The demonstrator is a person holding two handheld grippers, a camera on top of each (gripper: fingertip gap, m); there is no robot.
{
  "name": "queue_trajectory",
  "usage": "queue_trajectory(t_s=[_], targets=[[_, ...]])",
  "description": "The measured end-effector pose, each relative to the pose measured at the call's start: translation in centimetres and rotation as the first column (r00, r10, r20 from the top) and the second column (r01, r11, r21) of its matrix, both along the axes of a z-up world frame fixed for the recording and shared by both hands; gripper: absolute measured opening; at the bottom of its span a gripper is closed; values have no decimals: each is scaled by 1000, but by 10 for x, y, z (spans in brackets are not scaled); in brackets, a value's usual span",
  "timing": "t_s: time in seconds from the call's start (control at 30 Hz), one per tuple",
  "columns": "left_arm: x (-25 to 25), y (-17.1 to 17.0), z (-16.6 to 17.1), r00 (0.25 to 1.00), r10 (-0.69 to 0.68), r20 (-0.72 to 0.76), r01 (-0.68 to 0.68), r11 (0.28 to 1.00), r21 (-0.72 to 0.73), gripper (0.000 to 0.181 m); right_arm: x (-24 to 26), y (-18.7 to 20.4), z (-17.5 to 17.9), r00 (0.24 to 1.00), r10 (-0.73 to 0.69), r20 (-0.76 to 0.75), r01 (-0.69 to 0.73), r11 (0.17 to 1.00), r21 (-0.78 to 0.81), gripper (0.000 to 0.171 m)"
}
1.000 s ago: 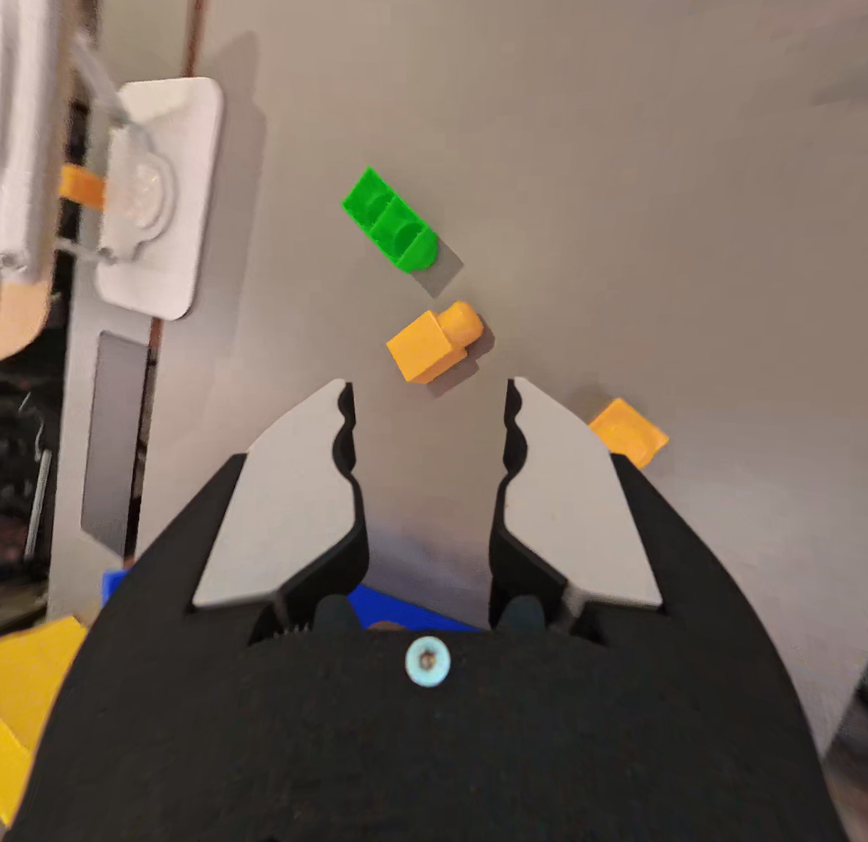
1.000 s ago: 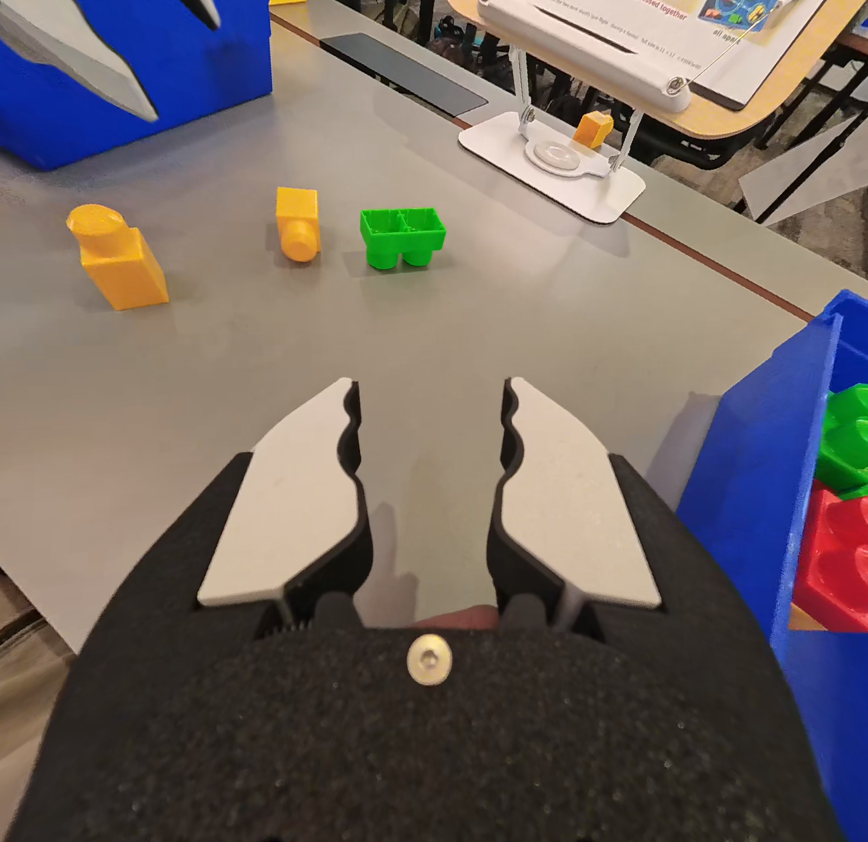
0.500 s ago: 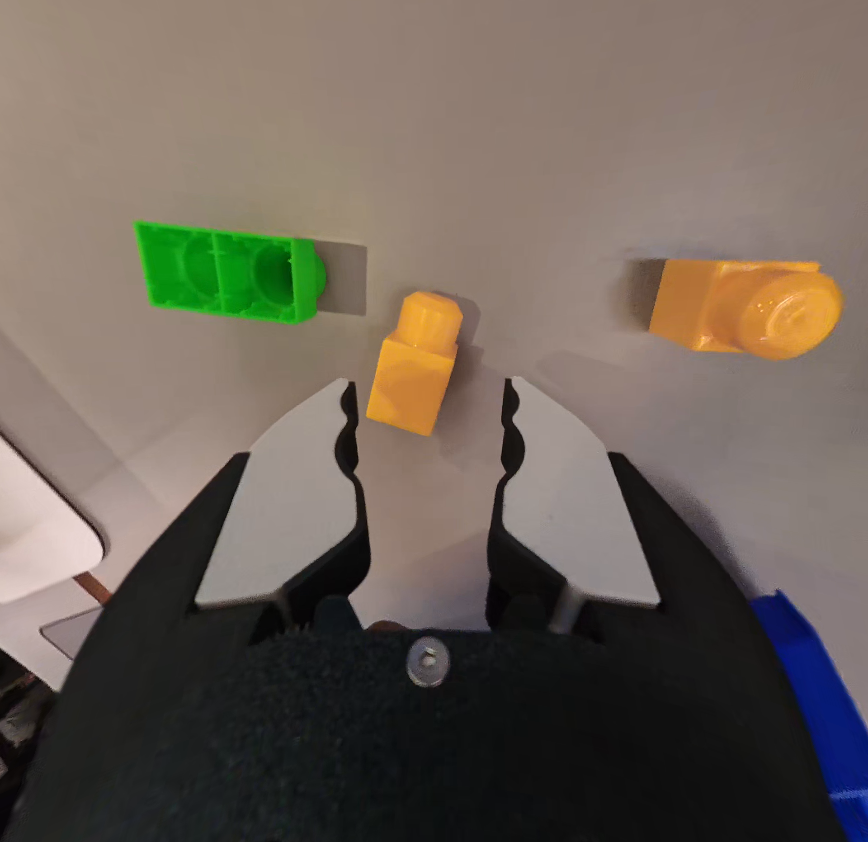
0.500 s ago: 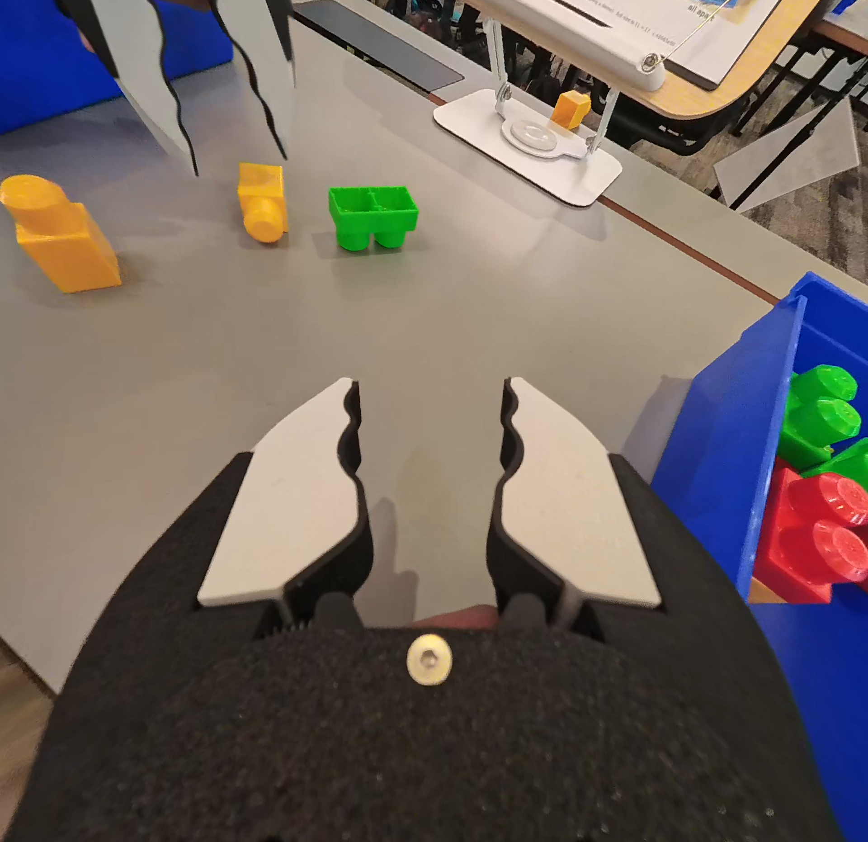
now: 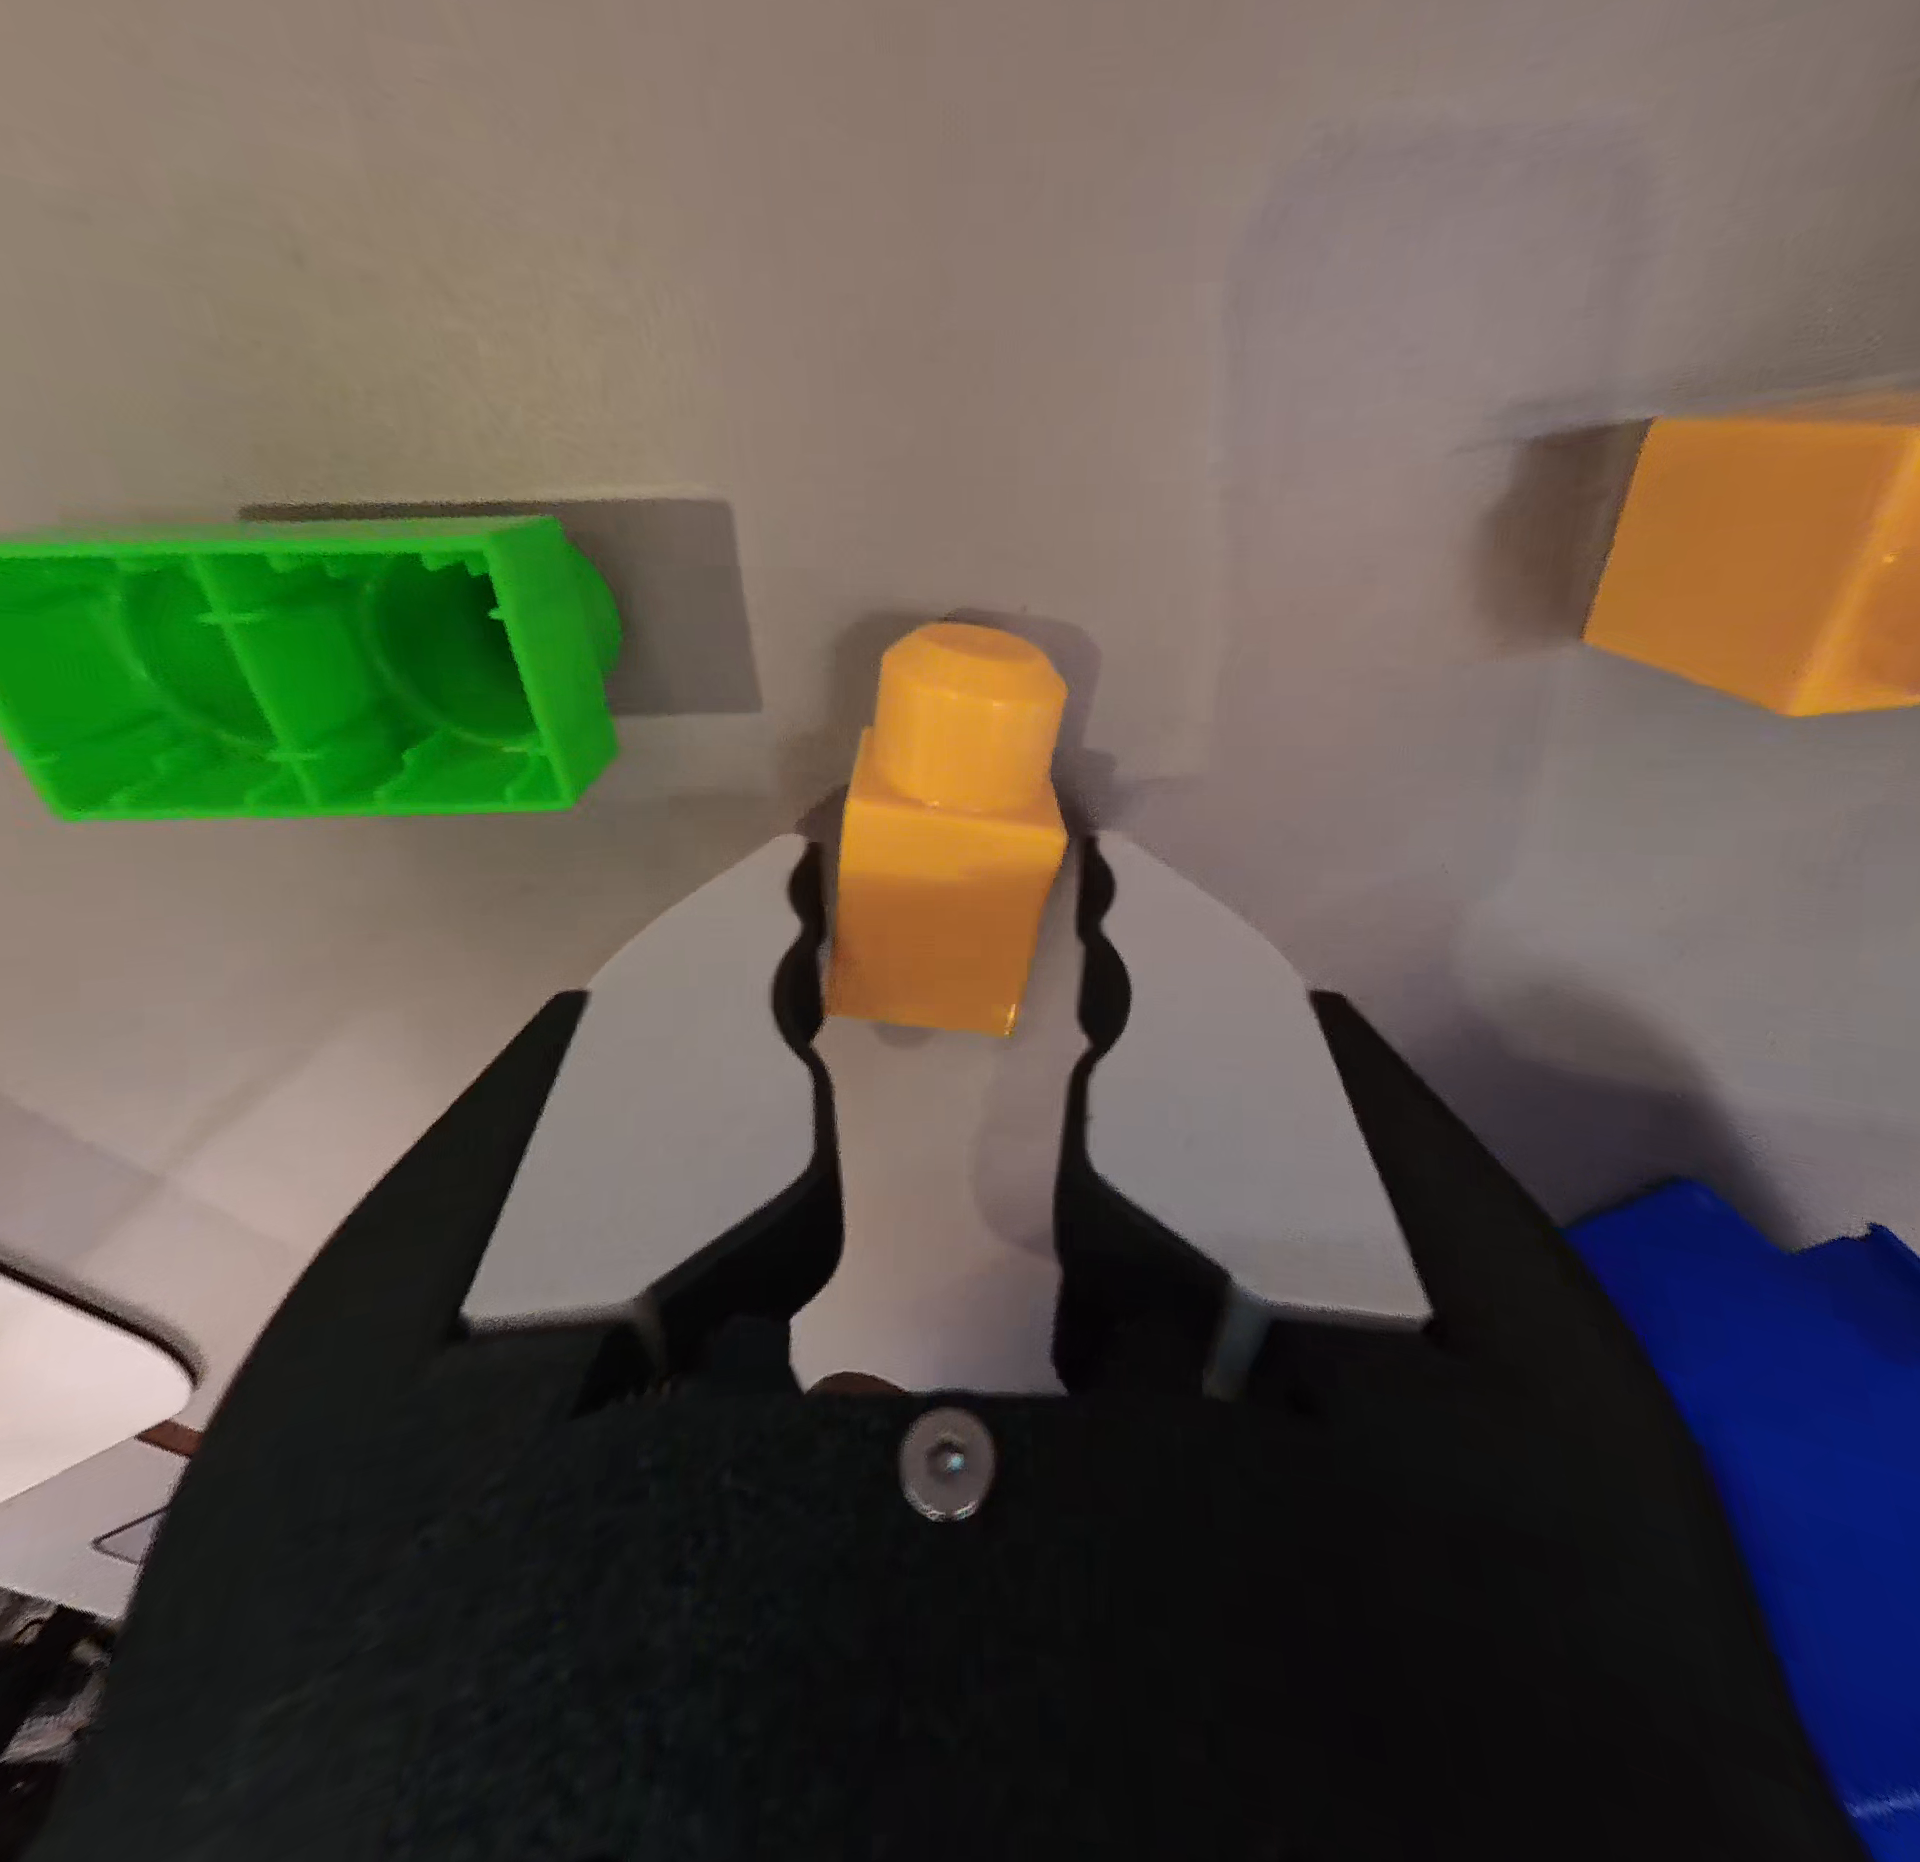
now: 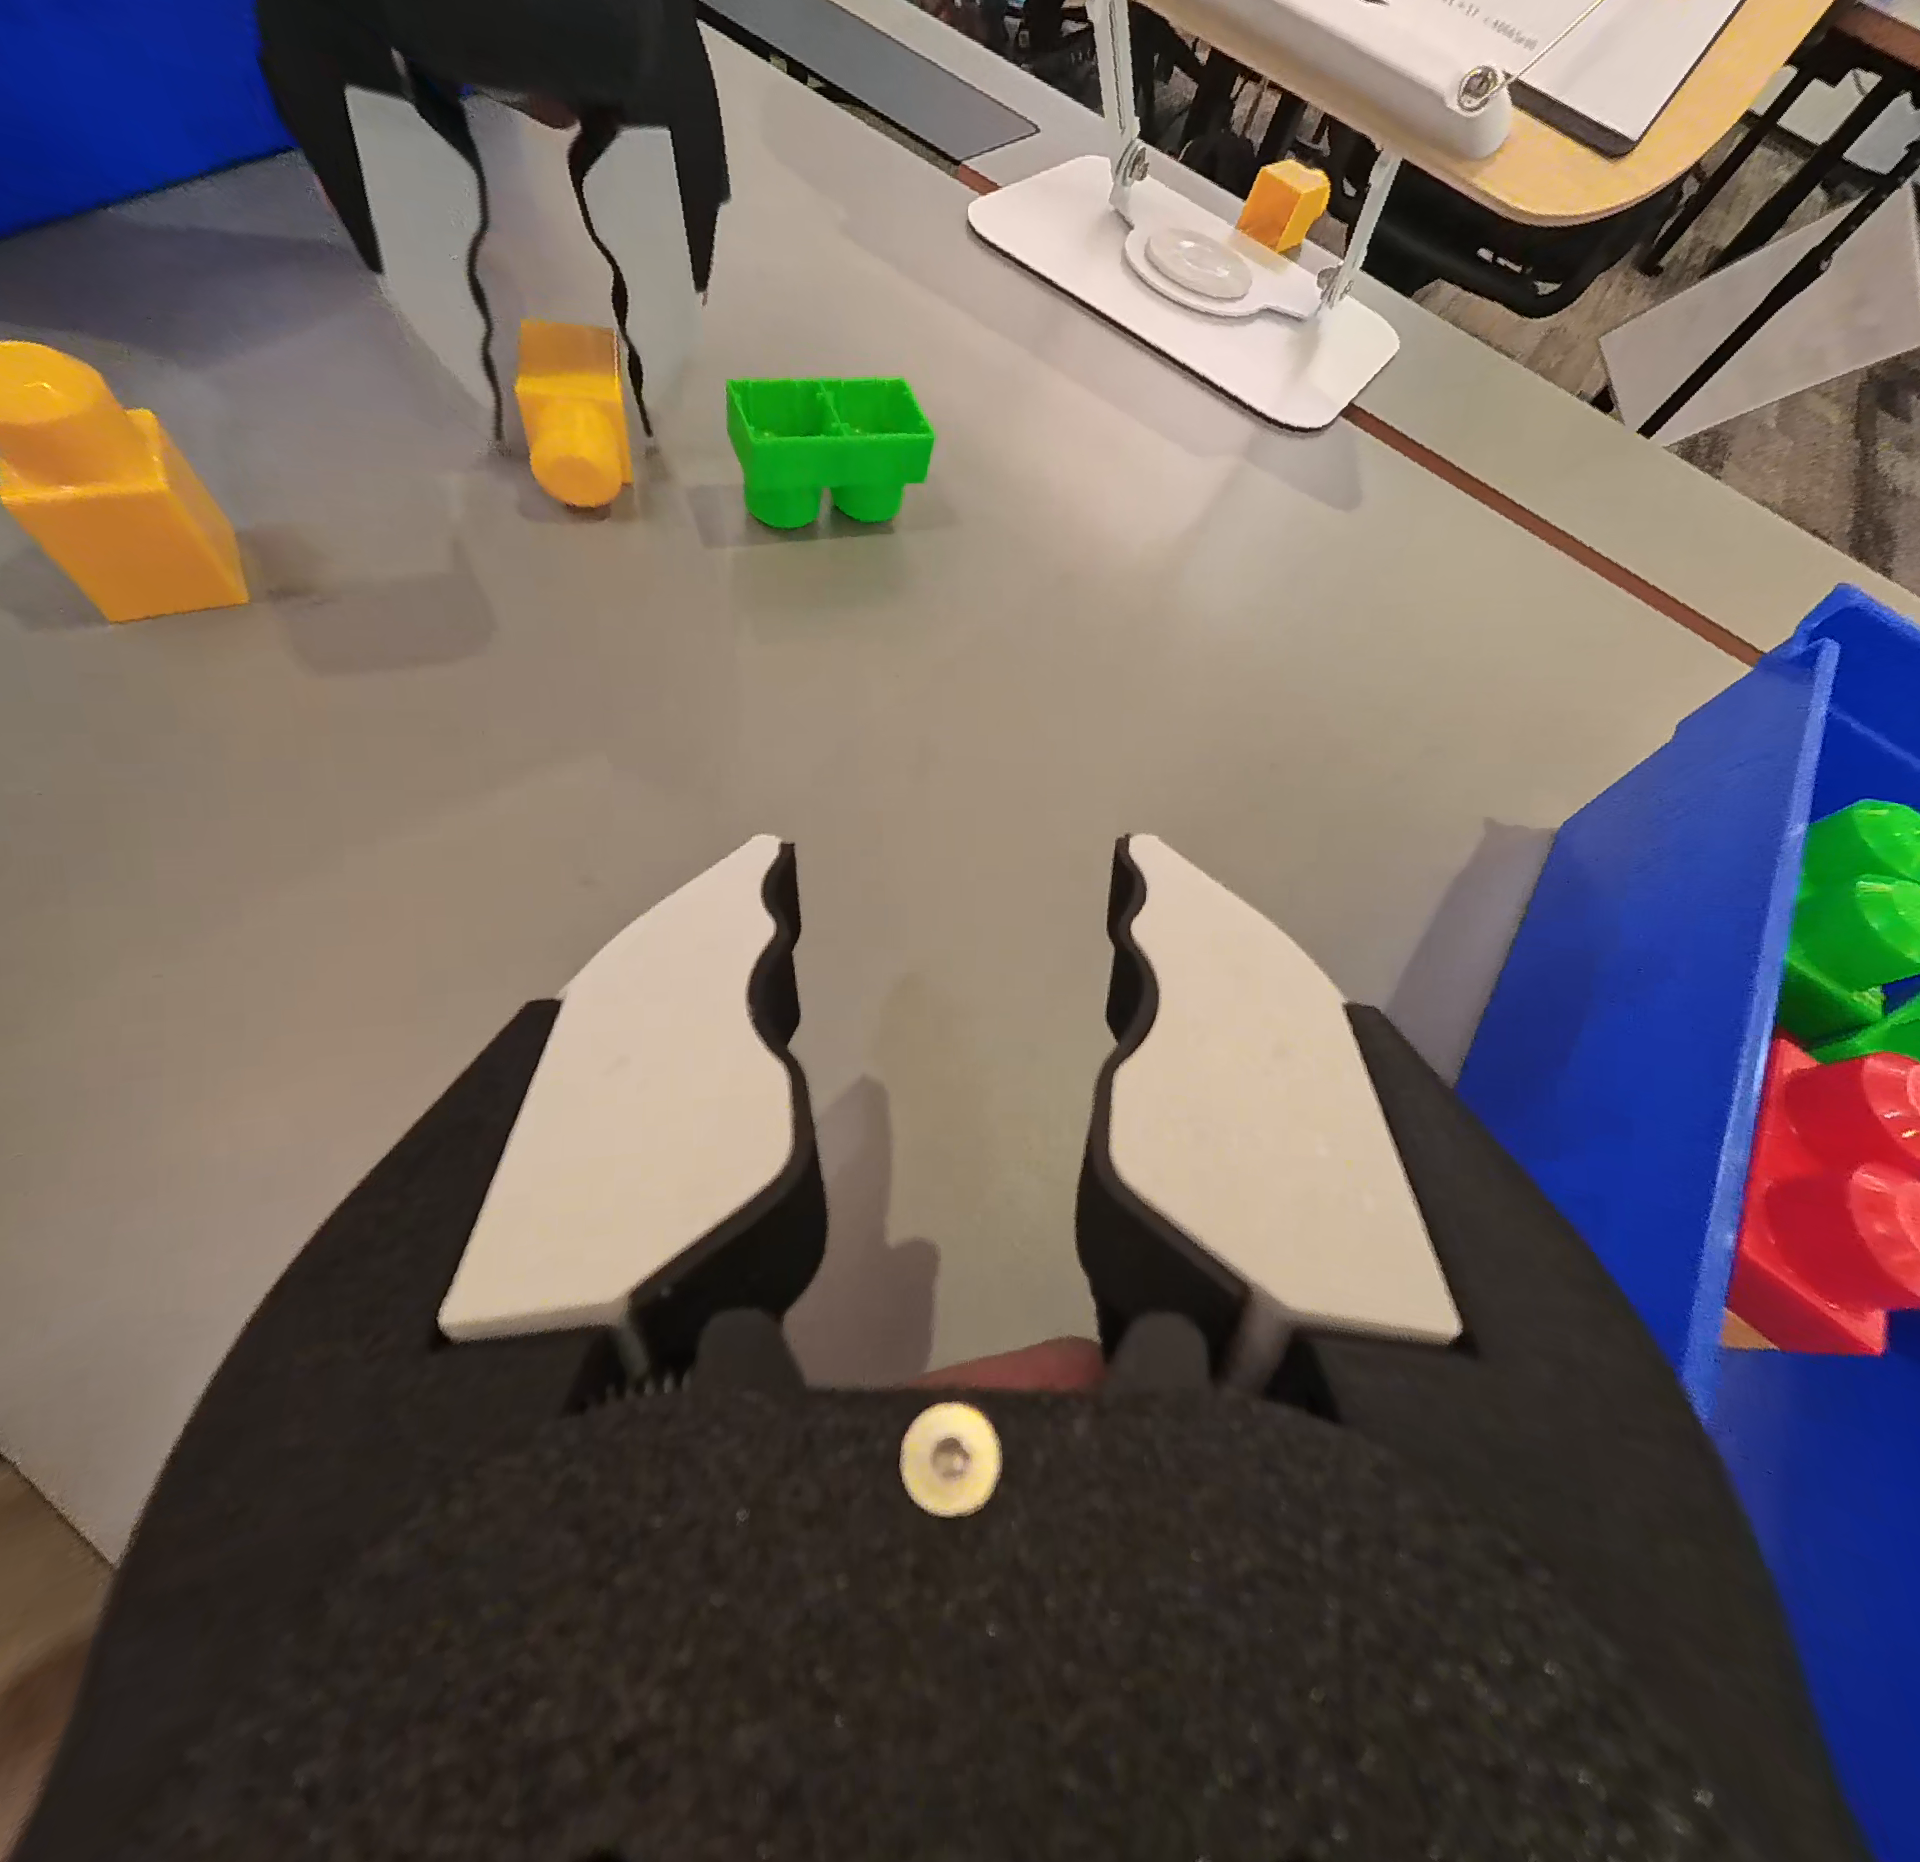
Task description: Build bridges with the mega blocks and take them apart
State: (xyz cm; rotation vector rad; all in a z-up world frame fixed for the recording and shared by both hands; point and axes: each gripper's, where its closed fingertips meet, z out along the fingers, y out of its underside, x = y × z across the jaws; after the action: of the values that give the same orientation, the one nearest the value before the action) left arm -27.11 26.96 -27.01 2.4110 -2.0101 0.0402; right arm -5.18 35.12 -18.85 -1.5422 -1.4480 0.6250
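a: what is shown on the grey tabletop (image 6: 935, 690)?

b: three loose plastic blocks are seen, none joined. a small orange single-stud plastic block (image 5: 940, 856) is lying on its side. a green two-stud plastic block (image 6: 828, 448) is resting upside down on its studs just beside it. a taller orange single-stud plastic block (image 6: 109, 493) is standing apart on the other side.

a: and the grippers?

b: the left gripper (image 5: 940, 913) is lowered around the small orange block, its jaws set close on either side; whether the block is actually pinched cannot be told. the right gripper (image 6: 951, 939) is held released and empty, near a blue plastic bin (image 6: 1642, 981) in which green and red blocks are kept.

a: how far along is the task?

b: no bridge is built. it is judged to be at its very start, or just after a teardown; which cannot be told. the supports are yet to be stood up and spanned.
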Motion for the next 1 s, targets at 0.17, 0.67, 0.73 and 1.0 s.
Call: queue_trajectory(t_s=[0.17,0.67,0.73,1.0], targets=[[3,2,-1,999,7,34,-8,1000,28,37,1,1,1,1000,-2,-4,2,1000,-2,57],[38,-6,101,869,308,389,-480,718,504,37,1,-11,16,999,23,-37,-23,1000,8,57],[46,-19,124,795,344,501,-596,597,537,37,0,-13,18,999,29,-42,-29,1000,10,57],[72,-99,143,368,339,866,-927,67,369,37,-4,-25,18,998,55,-40,-55,998,14,56]])
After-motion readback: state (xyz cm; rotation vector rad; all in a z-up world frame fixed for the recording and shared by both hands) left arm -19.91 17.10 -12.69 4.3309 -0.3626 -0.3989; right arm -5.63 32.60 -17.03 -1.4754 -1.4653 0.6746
